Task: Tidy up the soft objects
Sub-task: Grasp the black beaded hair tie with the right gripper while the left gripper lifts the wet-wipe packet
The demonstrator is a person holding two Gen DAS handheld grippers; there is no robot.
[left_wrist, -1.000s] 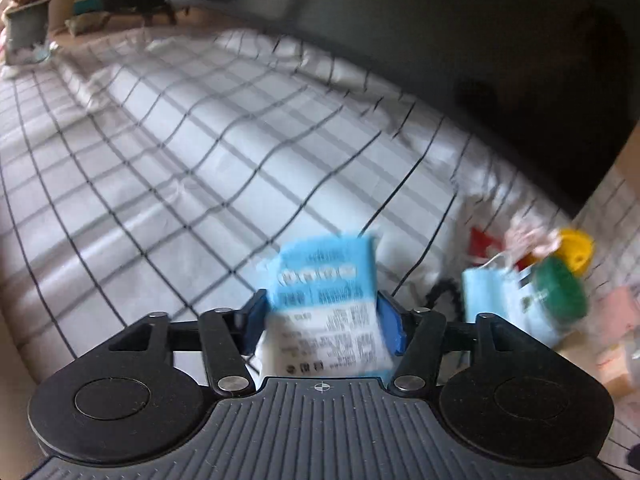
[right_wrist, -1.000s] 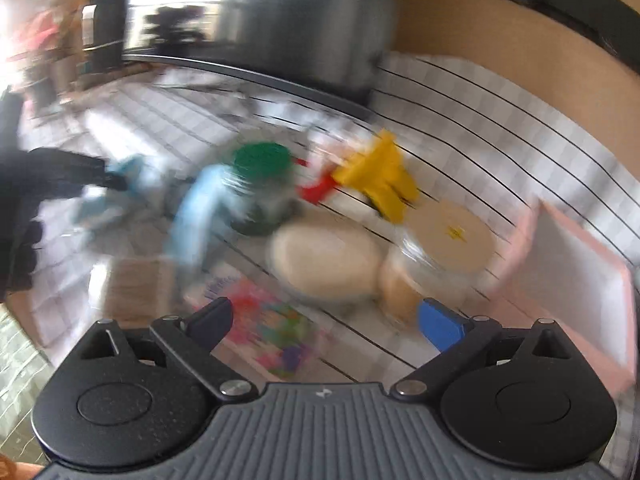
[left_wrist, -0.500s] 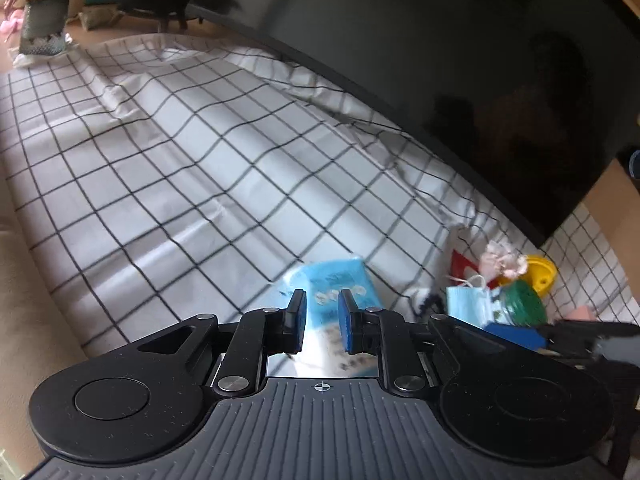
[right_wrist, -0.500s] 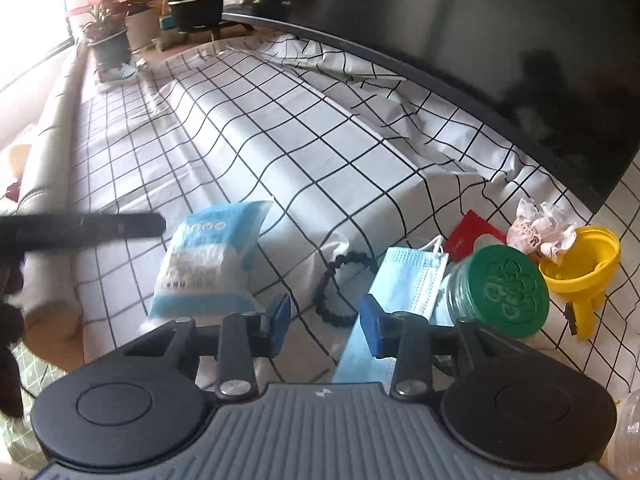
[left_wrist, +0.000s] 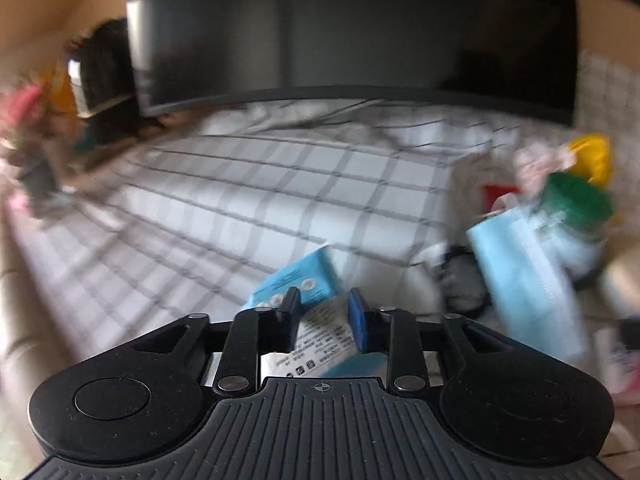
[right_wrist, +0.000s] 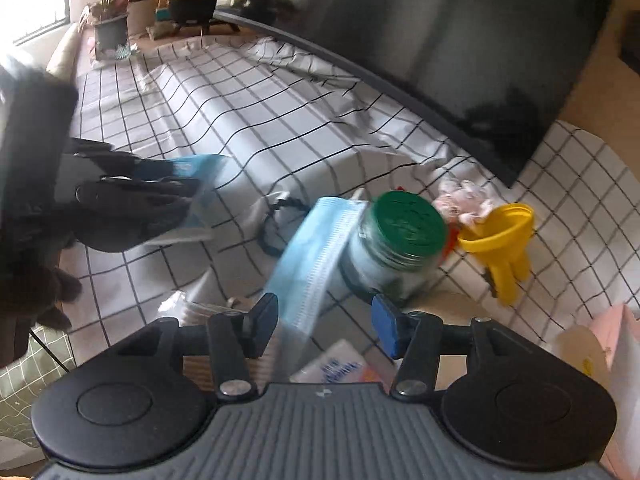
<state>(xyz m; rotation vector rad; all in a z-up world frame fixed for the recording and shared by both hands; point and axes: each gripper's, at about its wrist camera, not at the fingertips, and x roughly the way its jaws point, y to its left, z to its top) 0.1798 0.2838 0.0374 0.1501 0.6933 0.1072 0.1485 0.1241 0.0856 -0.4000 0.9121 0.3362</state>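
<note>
Right wrist view: soft, floppy pale-blue pleated face mask (right_wrist: 316,256) is framed by right gripper (right_wrist: 325,320), jaws opening, nothing pinched; best grabbed mid-fold.

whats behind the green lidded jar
Behind the green-lidded jar are crumpled pink plastic and a yellow funnel; a red sliver shows, the rest hidden.

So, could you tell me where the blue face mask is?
In the right wrist view, the blue face mask leans against the green-lidded jar, just ahead of the right gripper.
</note>
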